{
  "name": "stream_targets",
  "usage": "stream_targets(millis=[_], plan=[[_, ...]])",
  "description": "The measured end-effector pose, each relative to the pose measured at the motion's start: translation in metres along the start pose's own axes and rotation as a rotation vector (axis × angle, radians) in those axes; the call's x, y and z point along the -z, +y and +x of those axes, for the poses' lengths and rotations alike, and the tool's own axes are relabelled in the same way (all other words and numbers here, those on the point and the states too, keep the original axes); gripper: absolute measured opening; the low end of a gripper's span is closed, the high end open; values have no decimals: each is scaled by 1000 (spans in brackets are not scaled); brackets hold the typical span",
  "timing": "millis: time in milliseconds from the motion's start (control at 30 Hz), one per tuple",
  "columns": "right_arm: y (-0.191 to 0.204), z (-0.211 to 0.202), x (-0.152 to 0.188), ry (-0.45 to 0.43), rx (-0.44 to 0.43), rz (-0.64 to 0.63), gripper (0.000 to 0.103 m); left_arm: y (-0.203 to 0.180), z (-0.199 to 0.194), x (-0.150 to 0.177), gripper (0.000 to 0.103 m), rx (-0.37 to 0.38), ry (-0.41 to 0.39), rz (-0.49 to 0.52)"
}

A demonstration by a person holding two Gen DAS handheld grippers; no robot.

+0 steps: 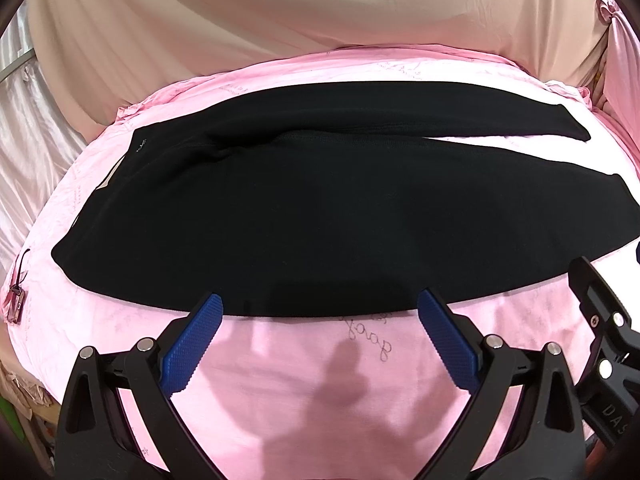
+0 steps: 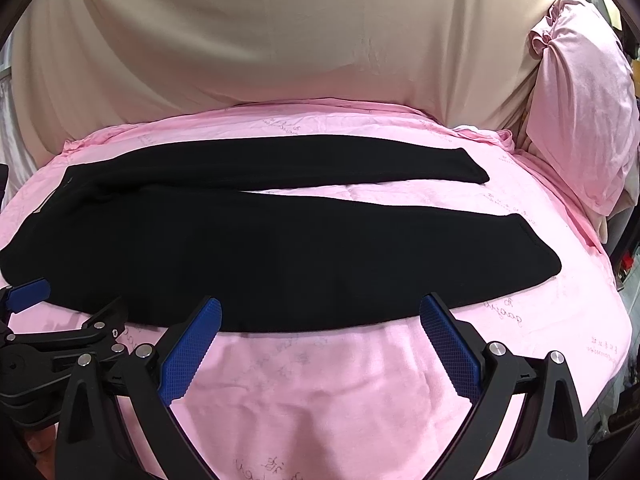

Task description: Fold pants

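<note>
Black pants (image 1: 320, 216) lie flat on a pink bedsheet (image 1: 320, 380) covering the bed. Long axis runs left-right across both views, parallel to the near bed edge. Waistband end is at the left, where a small tag and a tan pocket lining show; both leg hems point right. Legs are splayed in a narrow V: the near leg is broad and ends at the right with a rounded hem, the far leg is thinner and ends short of the right bed edge, with a wedge of pink sheet between them. Fabric mostly smooth, some bunching near the crotch.

Left gripper (image 1: 319, 306) jaws spread wide, holding nothing, blue pads just at the near edge of the pants, around the seat/thigh part. Right gripper (image 2: 320, 310) also spread wide and empty, tips at the near edge of the near leg, further toward the hems. Both sit side by side.

Pink pillow (image 2: 580, 120) at far right. Beige draped cloth (image 2: 280, 40) behind the bed.
</note>
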State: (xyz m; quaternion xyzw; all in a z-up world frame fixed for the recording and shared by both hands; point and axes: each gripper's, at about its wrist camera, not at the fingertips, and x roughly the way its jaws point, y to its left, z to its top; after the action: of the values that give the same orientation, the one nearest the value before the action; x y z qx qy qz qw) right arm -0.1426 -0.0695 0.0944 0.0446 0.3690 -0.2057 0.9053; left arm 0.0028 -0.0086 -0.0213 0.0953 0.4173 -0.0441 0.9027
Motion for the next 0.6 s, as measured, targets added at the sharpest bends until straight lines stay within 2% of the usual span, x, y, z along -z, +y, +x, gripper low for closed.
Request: stream_targets(millis=[600], plan=[[0, 6, -2, 7, -3, 5, 98, -4, 6, -6, 96, -5, 20, 7]])
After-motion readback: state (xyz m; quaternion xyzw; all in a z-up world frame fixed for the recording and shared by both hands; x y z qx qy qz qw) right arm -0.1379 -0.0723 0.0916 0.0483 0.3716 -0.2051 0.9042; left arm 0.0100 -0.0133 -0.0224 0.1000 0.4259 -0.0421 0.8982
